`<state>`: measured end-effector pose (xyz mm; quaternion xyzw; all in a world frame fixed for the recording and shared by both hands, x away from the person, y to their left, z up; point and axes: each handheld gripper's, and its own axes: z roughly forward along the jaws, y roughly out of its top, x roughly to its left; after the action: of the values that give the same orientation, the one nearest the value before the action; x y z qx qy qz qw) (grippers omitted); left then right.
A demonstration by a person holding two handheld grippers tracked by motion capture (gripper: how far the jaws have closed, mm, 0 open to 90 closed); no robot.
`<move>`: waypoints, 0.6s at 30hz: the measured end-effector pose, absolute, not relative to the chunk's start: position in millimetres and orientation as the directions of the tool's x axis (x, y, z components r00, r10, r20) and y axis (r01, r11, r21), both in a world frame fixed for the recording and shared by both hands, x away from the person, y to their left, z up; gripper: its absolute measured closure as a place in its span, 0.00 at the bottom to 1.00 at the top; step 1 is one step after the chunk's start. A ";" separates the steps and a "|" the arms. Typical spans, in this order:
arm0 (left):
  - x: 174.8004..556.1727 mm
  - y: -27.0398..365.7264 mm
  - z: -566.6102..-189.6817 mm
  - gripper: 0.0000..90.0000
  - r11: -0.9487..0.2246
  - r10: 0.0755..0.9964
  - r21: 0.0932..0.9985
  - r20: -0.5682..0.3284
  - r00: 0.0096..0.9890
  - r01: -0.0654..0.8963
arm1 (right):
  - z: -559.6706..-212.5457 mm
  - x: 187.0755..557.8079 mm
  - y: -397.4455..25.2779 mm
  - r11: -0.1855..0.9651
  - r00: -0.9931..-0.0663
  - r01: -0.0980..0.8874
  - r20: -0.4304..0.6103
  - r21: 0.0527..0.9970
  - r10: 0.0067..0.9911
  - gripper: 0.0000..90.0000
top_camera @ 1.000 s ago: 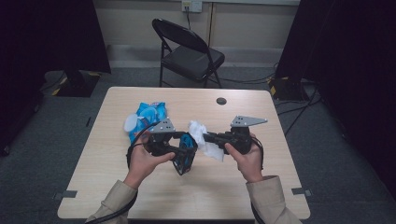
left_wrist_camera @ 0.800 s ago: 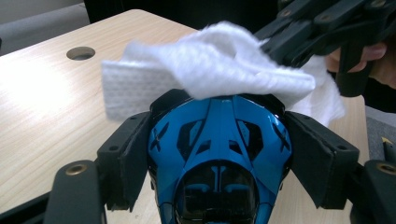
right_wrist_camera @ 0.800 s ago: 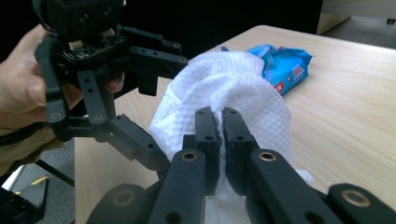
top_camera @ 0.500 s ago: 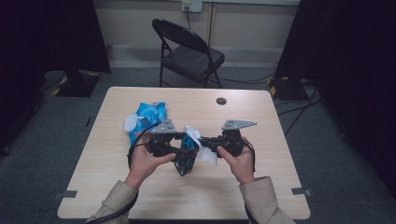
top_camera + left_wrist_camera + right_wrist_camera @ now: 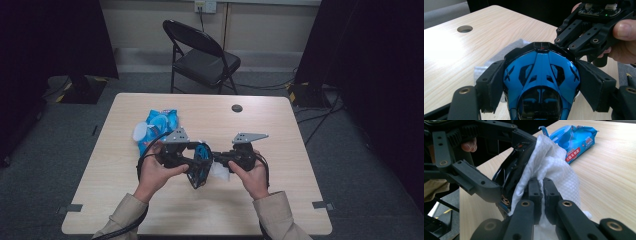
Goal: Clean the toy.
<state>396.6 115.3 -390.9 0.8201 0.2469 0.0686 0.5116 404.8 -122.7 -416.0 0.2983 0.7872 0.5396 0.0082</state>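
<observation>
I have the left gripper clamped on a blue toy car, its padded black jaws pressing both flanks of the shell; the shell is glossy hard plastic, wedge-shaped, with dark vent cutouts and a black windscreen. In the high view I hold the car off the table near its middle, between both hands, nose pointing down toward me. My right gripper has its jaws squeezed together on a white wipe, a soft, crinkled sheet with a dimpled quilted texture, bunched up and draped against the car's dark underside. In the left gripper view part of the wipe shows behind the car, low over the pale wood-grain tabletop. The right gripper sits just past the car's black rear edge there, matte black links with brass-coloured pins. A crinkly blue foil pack of wipes lies flat on the table beyond my left hand, its round lid flap open. A black folding chair stands beyond the table.
</observation>
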 end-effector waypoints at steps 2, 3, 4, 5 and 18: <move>396.6 115.2 -391.1 0.29 -0.354 0.476 0.873 -0.141 0.868 0.336 | -418.0 404.4 -122.0 0.244 -0.820 0.466 0.311 0.850 0.481 0.97; 396.6 115.1 -391.0 0.29 -0.354 0.476 0.873 -0.140 0.868 0.335 | -419.2 404.2 -121.4 0.249 -0.821 0.464 0.308 0.850 0.482 0.97; 396.5 115.1 -390.7 0.29 -0.355 0.476 0.873 -0.137 0.869 0.333 | -420.6 403.9 -120.9 0.251 -0.820 0.467 0.309 0.848 0.482 0.97; 396.5 115.0 -390.5 0.29 -0.353 0.476 0.875 -0.138 0.869 0.332 | -422.2 403.6 -120.5 0.254 -0.819 0.470 0.310 0.845 0.483 0.97; 396.1 115.5 -389.2 0.29 -0.348 0.479 0.876 -0.140 0.867 0.334 | -441.5 399.3 -113.9 0.267 -0.810 0.494 0.326 0.828 0.487 0.97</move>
<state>396.1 115.5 -389.2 0.8179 0.2484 0.0706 0.5142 399.3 -113.9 -441.5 0.3080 0.7960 0.5210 -0.0031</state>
